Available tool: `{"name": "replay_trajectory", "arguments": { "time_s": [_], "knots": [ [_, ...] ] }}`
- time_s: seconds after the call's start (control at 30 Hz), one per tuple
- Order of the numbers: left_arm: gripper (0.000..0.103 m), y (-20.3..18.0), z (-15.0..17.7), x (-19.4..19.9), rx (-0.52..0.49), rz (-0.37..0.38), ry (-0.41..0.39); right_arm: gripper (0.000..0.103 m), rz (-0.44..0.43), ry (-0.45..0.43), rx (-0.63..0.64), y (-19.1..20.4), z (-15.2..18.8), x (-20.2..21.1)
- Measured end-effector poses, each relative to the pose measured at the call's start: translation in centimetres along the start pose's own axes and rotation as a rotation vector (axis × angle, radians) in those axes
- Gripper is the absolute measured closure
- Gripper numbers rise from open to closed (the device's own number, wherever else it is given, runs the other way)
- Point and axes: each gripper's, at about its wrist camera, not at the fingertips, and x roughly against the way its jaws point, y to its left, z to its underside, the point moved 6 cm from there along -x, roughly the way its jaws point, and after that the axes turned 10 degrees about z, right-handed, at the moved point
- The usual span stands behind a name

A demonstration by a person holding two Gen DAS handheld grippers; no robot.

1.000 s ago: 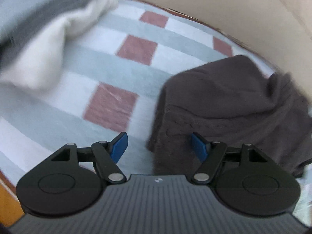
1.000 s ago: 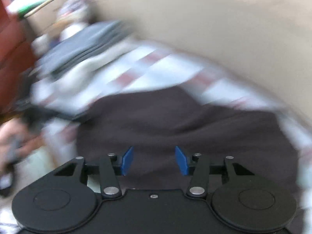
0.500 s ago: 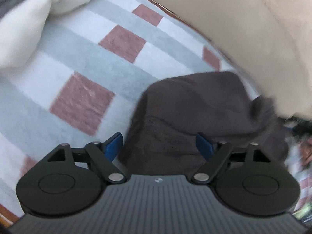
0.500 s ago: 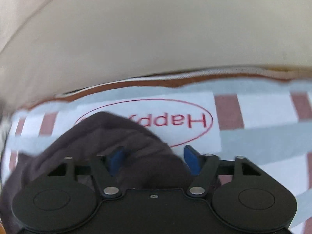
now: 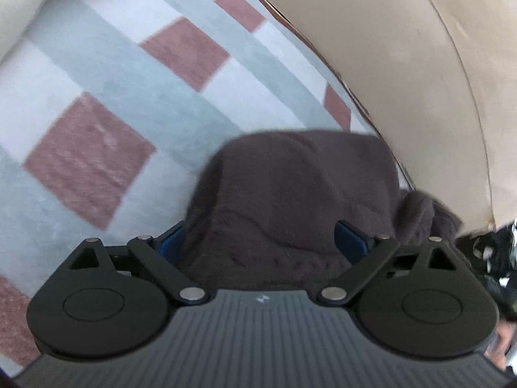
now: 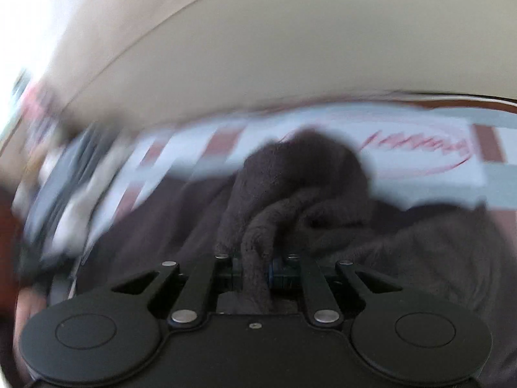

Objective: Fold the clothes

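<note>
We see one dark brown fuzzy knit garment (image 5: 290, 200), a sweater by its look, lying bunched on the checked cloth. In the right wrist view a thick ridge of it (image 6: 274, 200) is gathered and pulled up off the rest; blur there hides how the remainder lies.

blur: right view's left side, pile (image 6: 61, 187) unreadable | hidden: left tool's (image 5: 263, 242) left pad behind sweater (image 5: 290, 194)
</note>
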Motion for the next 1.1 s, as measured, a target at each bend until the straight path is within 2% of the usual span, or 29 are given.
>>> {"name": "replay_trajectory", "arguments": {
  "time_s": [0.03,0.07,0.1,0.17,0.27,0.33,0.37,0.4,0.47,0.57,0.67,0.73,0.8,0.87,0.9,0.97,1.03,1.1],
  "knots": [
    [0.029,-0.5,0.1,-0.1,-0.048,-0.024,0.007,0.089,-0.013,0.054,0.061,1.4,2.0,-0.1],
    [0.063,-1.0,0.3,-0.2,-0.098,-0.055,0.020,0.089,-0.012,0.105,0.115,2.5,3.6,-0.5],
    [0.077,-1.5,0.4,0.0,-0.152,-0.091,0.022,0.089,-0.004,0.153,0.166,3.5,5.1,-0.8],
    [0.085,-2.5,0.4,1.0,-0.253,-0.182,-0.014,0.088,0.015,0.214,0.245,4.9,6.9,-1.1],
    [0.085,-4.2,-0.2,3.9,-0.396,-0.356,-0.176,0.083,0.031,0.235,0.240,5.3,6.1,-0.9],
    [0.085,-5.4,-0.7,6.0,-0.465,-0.430,-0.284,0.074,0.027,0.170,0.221,5.1,4.2,0.3],
    [0.085,-5.5,-1.0,6.9,-0.454,-0.435,-0.320,0.063,0.026,0.134,0.208,5.0,3.4,1.0],
    [0.085,-5.5,-1.2,7.6,-0.449,-0.452,-0.350,0.057,0.024,0.099,0.195,4.8,2.5,1.8],
    [0.085,-5.4,-1.6,8.8,-0.450,-0.506,-0.403,0.056,0.039,0.041,0.175,4.4,0.9,2.7],
    [0.085,-4.6,-1.9,9.8,-0.428,-0.551,-0.409,0.055,0.062,-0.014,0.124,3.0,-1.2,3.4],
    [0.085,-2.4,-2.2,10.4,-0.281,-0.475,-0.357,0.055,0.074,-0.044,0.018,0.9,-3.2,3.0],
    [0.085,-1.1,-2.6,10.6,-0.225,-0.464,-0.335,0.054,0.064,-0.051,-0.060,-0.4,-4.2,2.8],
    [0.085,-0.7,-3.0,11.5,-0.197,-0.463,-0.366,0.049,0.054,-0.054,-0.126,-1.3,-5.0,2.8],
    [0.085,-1.3,-3.3,12.5,-0.210,-0.473,-0.430,0.042,0.075,-0.041,-0.159,-1.7,-6.2,1.7],
    [0.085,-2.1,-3.2,12.8,-0.248,-0.477,-0.459,0.038,0.089,-0.035,-0.168,-1.8,-6.8,1.2],
    [0.086,-4.2,-2.9,13.1,-0.350,-0.473,-0.513,0.038,0.108,-0.026,-0.153,-1.9,-7.6,0.0],
    [0.086,-5.6,-2.5,13.0,-0.399,-0.396,-0.519,0.036,0.132,0.013,-0.194,-2.4,-7.7,-2.0],
    [0.086,-6.2,-2.2,12.7,-0.380,-0.308,-0.500,0.034,0.156,0.053,-0.237,-3.0,-7.8,-4.0]
  ]
}}
